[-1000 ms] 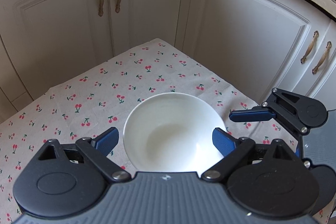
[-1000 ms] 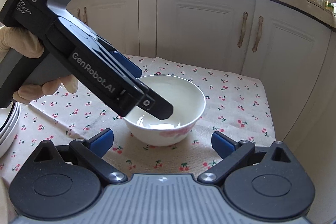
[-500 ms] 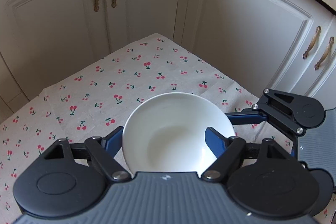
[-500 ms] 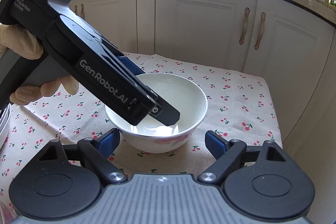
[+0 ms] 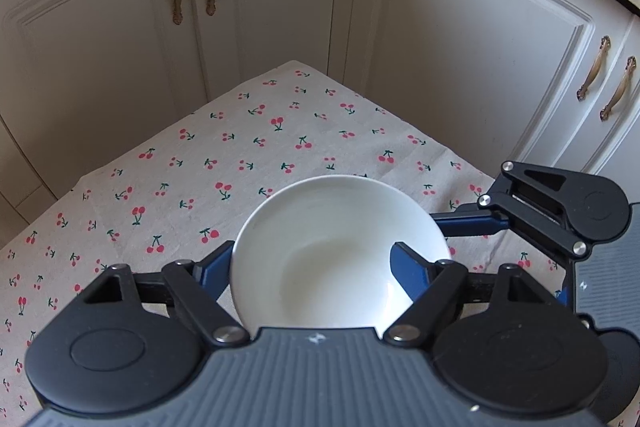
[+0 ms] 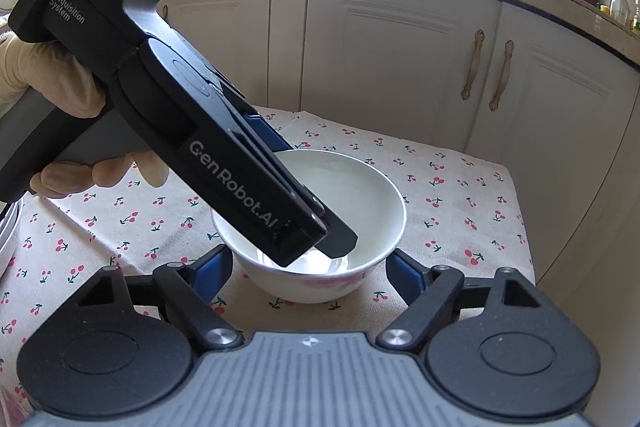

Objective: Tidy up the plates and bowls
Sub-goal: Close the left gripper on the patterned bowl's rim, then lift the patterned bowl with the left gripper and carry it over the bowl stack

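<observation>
Bowl point(image 5: 340, 255): round, glossy white, pink motif on outer wall, sitting on cherry-print cloth point(image 5: 240, 155) near table corner. Left gripper point(image 5: 312, 267) clamped on bowl wall, one blue pad inside, one outside. Right gripper point(image 6: 308, 267) closing, jaws either side of bowl, not yet pressing. Gloved hand point(image 6: 52, 83) on left handle. Panelled cream cabinets point(image 5: 260, 7) behind.

- bowl point(image 6: 320, 223) stands on the table point(image 6: 460, 195), near its corner;
- cabinets point(image 6: 400, 47) behind the table;
- left claw point(image 5: 316, 267) straddles the bowl's rim, right claw point(image 6: 310, 267) before it
</observation>
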Available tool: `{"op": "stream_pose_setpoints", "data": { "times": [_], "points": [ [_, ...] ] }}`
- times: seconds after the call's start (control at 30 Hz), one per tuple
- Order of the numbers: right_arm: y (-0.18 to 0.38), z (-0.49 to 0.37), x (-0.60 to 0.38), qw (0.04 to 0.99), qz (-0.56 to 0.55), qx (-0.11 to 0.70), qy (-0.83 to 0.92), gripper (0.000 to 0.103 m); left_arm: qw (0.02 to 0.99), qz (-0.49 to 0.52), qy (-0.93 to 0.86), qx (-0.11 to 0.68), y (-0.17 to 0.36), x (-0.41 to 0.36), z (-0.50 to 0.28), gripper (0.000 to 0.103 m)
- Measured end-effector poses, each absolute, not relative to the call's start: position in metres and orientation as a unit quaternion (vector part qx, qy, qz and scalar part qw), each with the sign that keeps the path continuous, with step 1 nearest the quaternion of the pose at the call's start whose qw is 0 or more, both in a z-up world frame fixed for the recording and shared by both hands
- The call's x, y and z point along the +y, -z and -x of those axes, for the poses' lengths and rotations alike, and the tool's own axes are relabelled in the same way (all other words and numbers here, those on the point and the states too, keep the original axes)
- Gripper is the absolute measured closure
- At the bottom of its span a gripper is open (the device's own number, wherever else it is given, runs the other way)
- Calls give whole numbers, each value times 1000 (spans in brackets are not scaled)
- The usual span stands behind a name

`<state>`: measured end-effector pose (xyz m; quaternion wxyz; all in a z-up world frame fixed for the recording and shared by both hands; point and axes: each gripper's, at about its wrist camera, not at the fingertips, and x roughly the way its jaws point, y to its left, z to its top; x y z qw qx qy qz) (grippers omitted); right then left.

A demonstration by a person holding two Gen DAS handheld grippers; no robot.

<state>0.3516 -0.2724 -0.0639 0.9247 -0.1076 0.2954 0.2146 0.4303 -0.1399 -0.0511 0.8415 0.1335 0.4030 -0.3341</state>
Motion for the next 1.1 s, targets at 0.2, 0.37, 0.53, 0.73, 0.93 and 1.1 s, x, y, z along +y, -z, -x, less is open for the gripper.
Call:
{"op": "stream_pose_setpoints", "data": {
  "times": [0.2,0.37,0.53,0.73,0.93,1.1],
  "points": [
    [61,-348,-272,921,108,306,-214,16,840,-134,340,401,44,-140,-424,22],
    [55,-335,-272,917,108,317,-216,16,836,-139,350,400,35,-137,-407,22],
    [42,-317,-271,914,104,328,-217,16,837,-141,354,393,25,-134,-384,22],
    [29,-291,-264,910,117,334,-217,16,839,-128,356,391,10,-123,-354,22],
    [12,-263,-260,906,125,330,-231,16,842,-139,353,382,-6,-113,-322,22],
    [0,-242,-254,906,130,326,-237,16,845,-132,350,383,-16,-105,-301,22]
  ]
}}
